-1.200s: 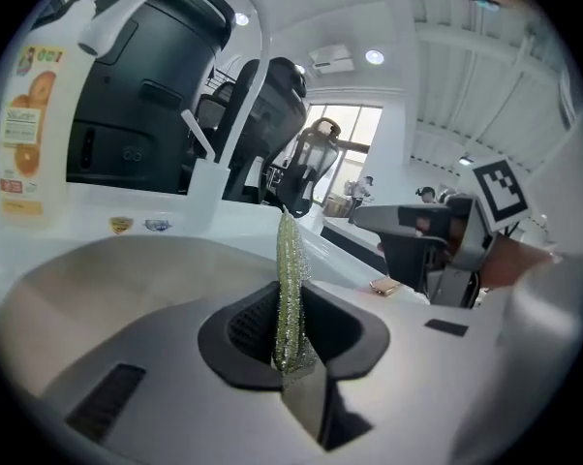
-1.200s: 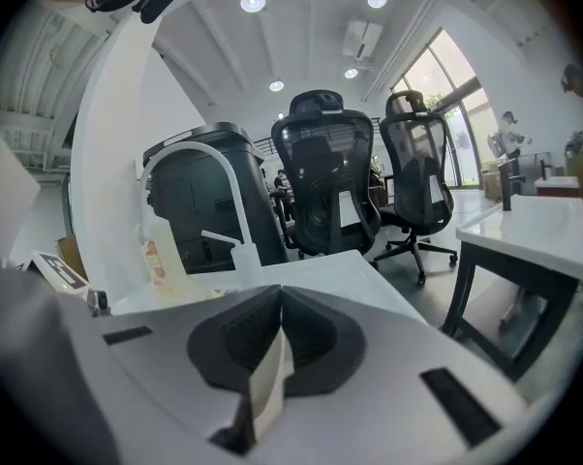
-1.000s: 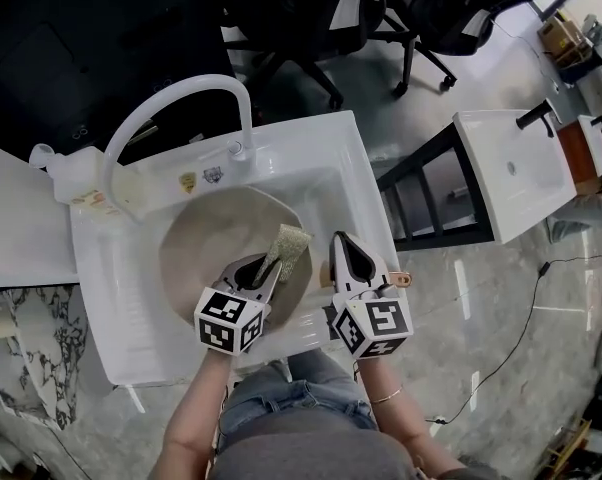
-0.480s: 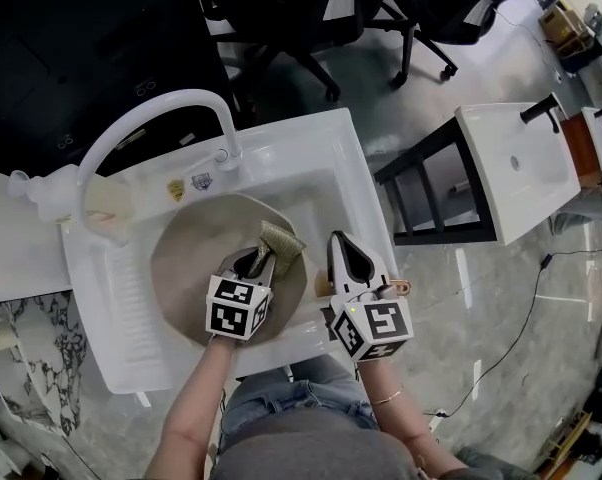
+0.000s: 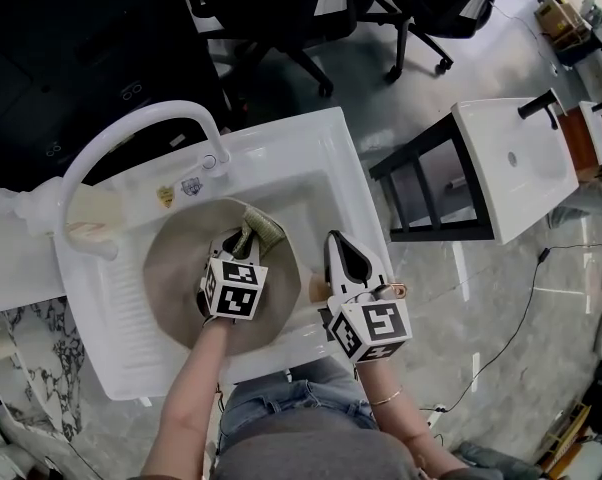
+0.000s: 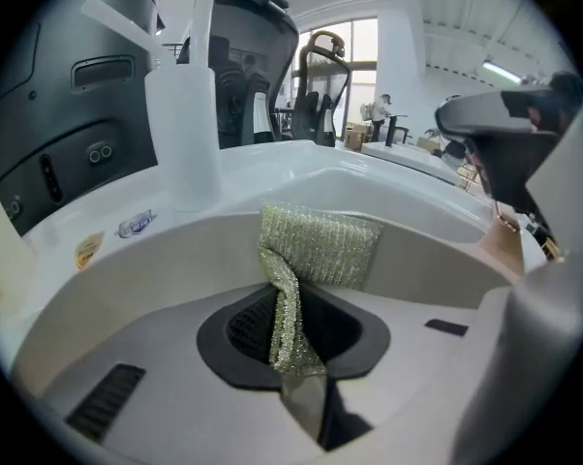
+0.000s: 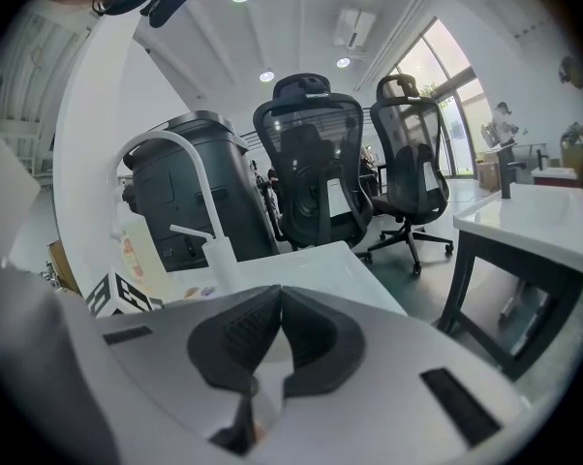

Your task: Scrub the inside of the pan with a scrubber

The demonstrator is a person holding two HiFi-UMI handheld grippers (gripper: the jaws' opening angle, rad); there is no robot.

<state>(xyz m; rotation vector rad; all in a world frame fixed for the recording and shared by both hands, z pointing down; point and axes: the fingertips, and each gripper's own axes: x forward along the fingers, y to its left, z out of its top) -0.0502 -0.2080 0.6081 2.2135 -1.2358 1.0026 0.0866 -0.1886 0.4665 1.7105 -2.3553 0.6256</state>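
The left gripper (image 5: pixel 239 243) (image 6: pixel 290 329) is pinched tight on a scrubber (image 5: pixel 263 226) (image 6: pixel 321 245), a greenish, glittery mesh pad; one folded edge is nipped between the dark pads and the rest fans out past the tips. The pad lies against the inner wall of the pan (image 5: pixel 171 268) (image 6: pixel 137 271) on the side toward the back of the sink (image 5: pixel 311 143). The right gripper (image 5: pixel 343 250) (image 7: pixel 272 303) sits over the sink's right side, its tips pressed together and the pale handle (image 5: pixel 316 288) (image 6: pixel 500 250) caught lower down between the jaws, with a small copper ring poking out on its far side

The pan is round, with a dull beige inside, and fills most of the white sink; both gripper cubes hang over its near edge. A white arched tap (image 5: pixel 131 126) rises from the sink's back rim and bends out over its left side, with small stickers by its base. Beyond the sink stand black office chairs (image 5: pixel 281 8) (image 7: pixel 316 163). Right of the sink, well apart, is a second white basin (image 5: pixel 511 163) on a black frame (image 5: pixel 421 188), on a glossy grey floor
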